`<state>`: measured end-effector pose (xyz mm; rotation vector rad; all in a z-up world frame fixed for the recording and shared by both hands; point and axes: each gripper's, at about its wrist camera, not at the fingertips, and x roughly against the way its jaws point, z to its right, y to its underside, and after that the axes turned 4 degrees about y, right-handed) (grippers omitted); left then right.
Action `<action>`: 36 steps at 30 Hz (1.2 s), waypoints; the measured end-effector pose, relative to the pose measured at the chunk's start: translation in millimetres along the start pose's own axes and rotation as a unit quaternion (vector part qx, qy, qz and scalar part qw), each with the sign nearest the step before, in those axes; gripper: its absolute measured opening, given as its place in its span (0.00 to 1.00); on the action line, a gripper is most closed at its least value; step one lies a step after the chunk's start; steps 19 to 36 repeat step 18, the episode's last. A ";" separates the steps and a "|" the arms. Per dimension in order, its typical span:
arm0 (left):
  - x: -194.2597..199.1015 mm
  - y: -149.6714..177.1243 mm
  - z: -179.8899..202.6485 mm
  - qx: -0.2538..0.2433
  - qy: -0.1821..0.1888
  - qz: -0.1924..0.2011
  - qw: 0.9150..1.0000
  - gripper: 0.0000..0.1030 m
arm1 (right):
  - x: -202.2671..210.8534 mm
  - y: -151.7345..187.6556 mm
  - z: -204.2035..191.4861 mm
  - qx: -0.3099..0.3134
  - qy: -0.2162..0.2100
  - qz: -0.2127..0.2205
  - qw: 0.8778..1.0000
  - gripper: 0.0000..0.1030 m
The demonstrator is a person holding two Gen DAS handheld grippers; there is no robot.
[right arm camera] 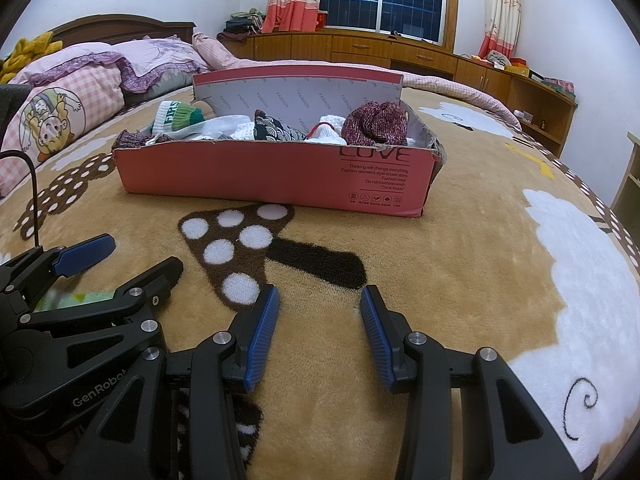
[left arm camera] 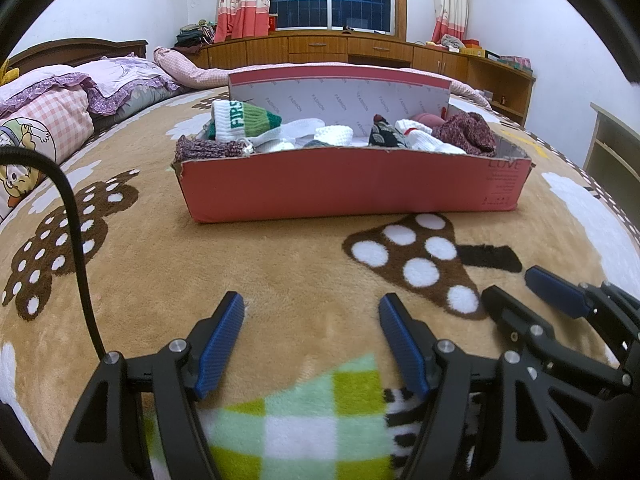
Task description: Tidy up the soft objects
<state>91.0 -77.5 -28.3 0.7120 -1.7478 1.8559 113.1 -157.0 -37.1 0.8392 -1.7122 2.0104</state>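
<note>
The pink cardboard shoebox (left arm camera: 352, 184), centre frame, is already filled with rolled knitted socks (right arm camera: 374, 122). One green-and-white checked fleece piece (left arm camera: 296, 412) remains at the lower edge (unpacked, apparently). The left gripper (left arm camera: 311, 312) and right gripper (right arm camera: 318, 312) are spread, holding nothing.

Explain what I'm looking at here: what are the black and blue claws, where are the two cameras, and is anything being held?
Each claw is a hand-held gripper a person carries, with a camera looking along its blue-padded fingers. One picture comes from the left hand-held gripper, the other from the right hand-held gripper; each also shows its neighbour at the edge. Both hang open over a brown mushroom-print blanket on a bed, holding nothing. Ahead stands a pink shoebox filled with socks and knitted items, including a maroon knit piece. A green checked fleece cloth lies just below the left one, not gripped.
</note>
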 end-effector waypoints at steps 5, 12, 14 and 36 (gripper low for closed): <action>-0.1 -0.2 -0.1 0.000 0.000 0.000 1.000 0.71 | 0.1 0.0 0.1 0.000 0.000 0.000 1.000 0.44; -0.1 -0.1 0.0 0.000 0.000 0.000 1.000 0.71 | 0.0 0.0 0.0 0.000 0.000 0.000 1.000 0.44; -0.1 -0.1 0.0 0.000 0.000 0.000 1.000 0.71 | 0.1 0.1 0.0 0.001 0.000 0.000 1.000 0.44; 1.3 1.5 0.3 -0.002 0.001 0.001 1.000 0.71 | 0.1 0.1 -0.2 0.001 0.000 0.000 1.000 0.44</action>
